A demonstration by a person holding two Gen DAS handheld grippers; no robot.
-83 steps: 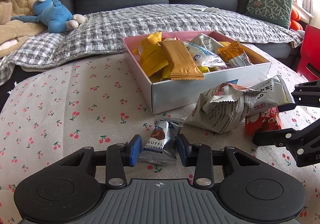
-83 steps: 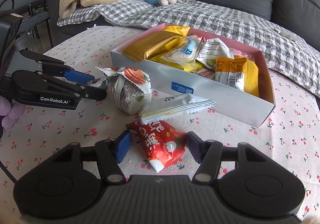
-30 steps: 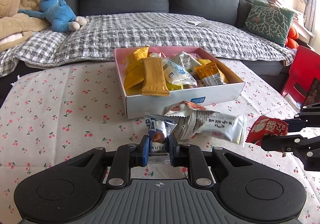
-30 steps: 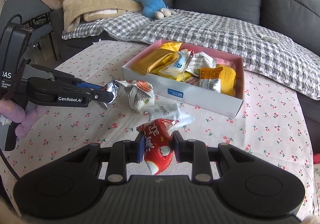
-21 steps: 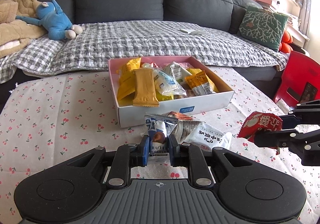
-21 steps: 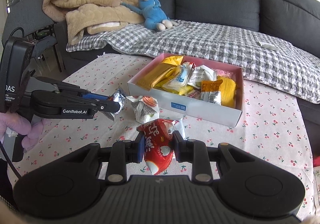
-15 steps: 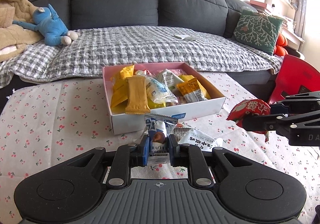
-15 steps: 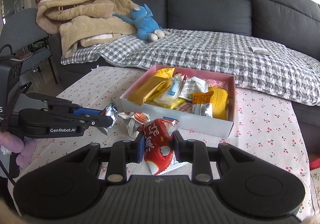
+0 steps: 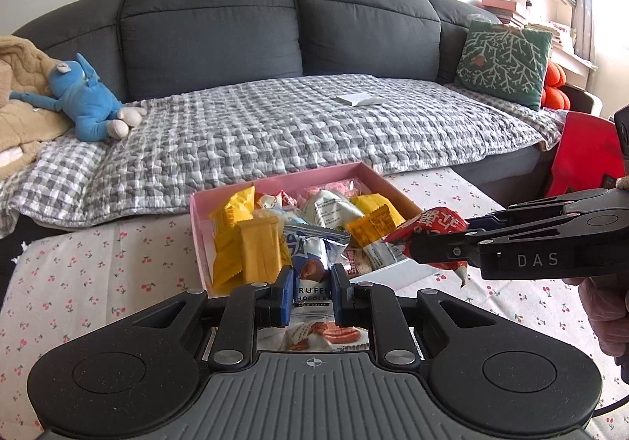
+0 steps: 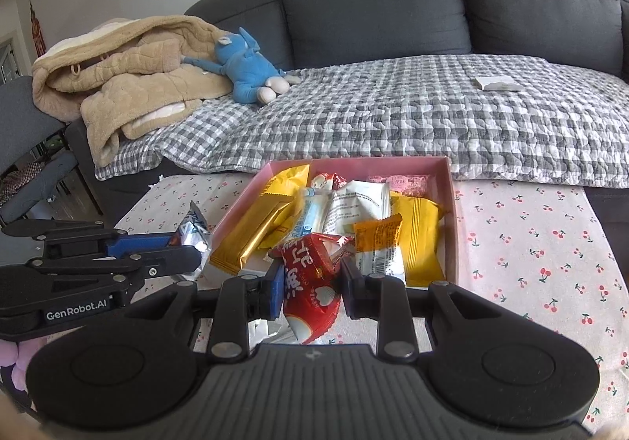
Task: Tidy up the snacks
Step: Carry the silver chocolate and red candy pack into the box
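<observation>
- Since a second ago both my grippers have come up off the cherry-print tablecloth [image 9: 98,283] and in over the near edge of the box; each packet came with its gripper.
- Left gripper [image 9: 312,292]: fingers narrow, clamped on the blue-and-silver foil truffle chocolate packet [image 9: 312,263], which stands upright between the blue pads, crimped top up.
- Right gripper [image 10: 312,288]: fingers narrow, pinching the red foil snack packet with white lettering [image 10: 310,283]; the packet tilts, lower tip hanging below the pads.
- Left view: right gripper enters from 3 o'clock, red packet at its tip over the box's right near corner.
- Right view: left gripper enters from 9 o'clock, silver packet end at its tip, just beside the box's left wall.
- Pink-lined white cardboard box [image 10: 452,204] sits at 12 o'clock of both grippers, on the tablecloth, crowded with yellow, orange and white wrapped snacks.
- Under the left gripper, a white wrapper with orange print [image 9: 326,334] lies on the cloth, partly hidden.
- Behind, at 12: dark grey sofa [image 9: 216,27] with a grey checked quilt [image 9: 275,125]; blue plush toy [image 9: 90,106] at 10 o'clock.
</observation>
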